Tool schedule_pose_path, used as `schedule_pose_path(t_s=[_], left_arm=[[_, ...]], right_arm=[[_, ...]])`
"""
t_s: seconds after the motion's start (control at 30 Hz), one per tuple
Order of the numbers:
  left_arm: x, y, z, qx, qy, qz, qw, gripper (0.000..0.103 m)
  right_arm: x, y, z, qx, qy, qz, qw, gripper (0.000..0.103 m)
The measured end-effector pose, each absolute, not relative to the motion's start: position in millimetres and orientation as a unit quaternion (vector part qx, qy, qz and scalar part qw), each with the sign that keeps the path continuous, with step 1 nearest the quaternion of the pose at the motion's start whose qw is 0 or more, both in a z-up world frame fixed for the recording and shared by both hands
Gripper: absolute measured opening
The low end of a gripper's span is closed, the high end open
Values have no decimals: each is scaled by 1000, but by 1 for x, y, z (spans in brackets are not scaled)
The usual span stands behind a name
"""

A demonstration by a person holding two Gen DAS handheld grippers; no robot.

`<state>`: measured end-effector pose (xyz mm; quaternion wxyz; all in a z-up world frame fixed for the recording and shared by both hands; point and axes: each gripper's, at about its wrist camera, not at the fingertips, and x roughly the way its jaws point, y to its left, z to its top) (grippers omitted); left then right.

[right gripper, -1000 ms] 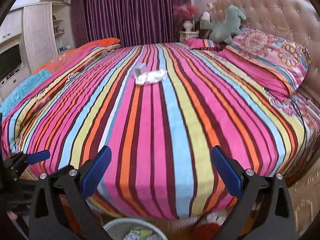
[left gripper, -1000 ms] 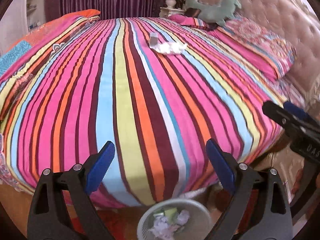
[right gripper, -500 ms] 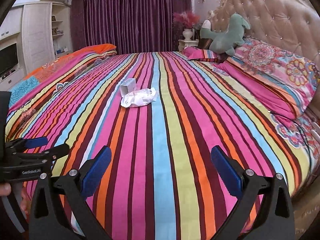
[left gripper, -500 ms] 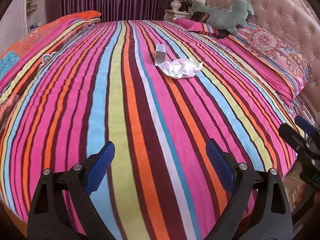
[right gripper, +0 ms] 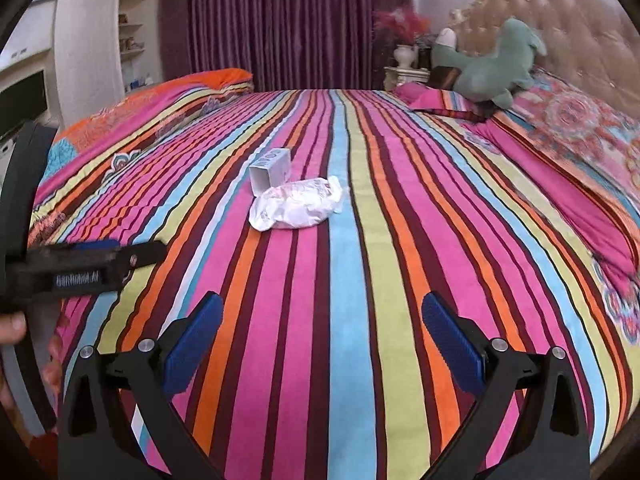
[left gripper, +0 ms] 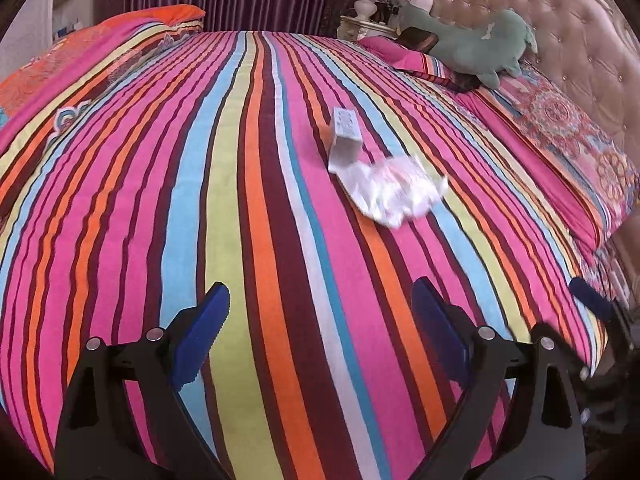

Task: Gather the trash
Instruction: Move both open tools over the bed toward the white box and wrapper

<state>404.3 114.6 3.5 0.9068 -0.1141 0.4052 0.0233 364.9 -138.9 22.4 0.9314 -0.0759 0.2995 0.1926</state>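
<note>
Nearest: left hand-held gripper (left gripper: 320, 320) and right hand-held gripper (right gripper: 322, 332), both wide open, empty. Beyond, mid-bed (right gripper: 360, 300): crumpled wrapper (right gripper: 298, 208), touching small white box (right gripper: 270, 170) behind. Risk: slick wrapper slipping, nudging box away.

left tool (left gripper: 320, 320) and right tool (right gripper: 322, 330) level, side by side, jaws wide apart, empty
</note>
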Motion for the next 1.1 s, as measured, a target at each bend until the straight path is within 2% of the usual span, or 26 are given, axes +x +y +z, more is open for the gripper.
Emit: schedule_pose_path(t_s=[0.57, 1.1], left_arm=[[560, 112, 13, -71, 441, 5, 895, 90], [635, 112, -21, -60, 490, 14, 870, 90]], right_arm=[[464, -76, 8, -129, 333, 229, 906, 95], [507, -41, -6, -159, 344, 244, 893, 95]])
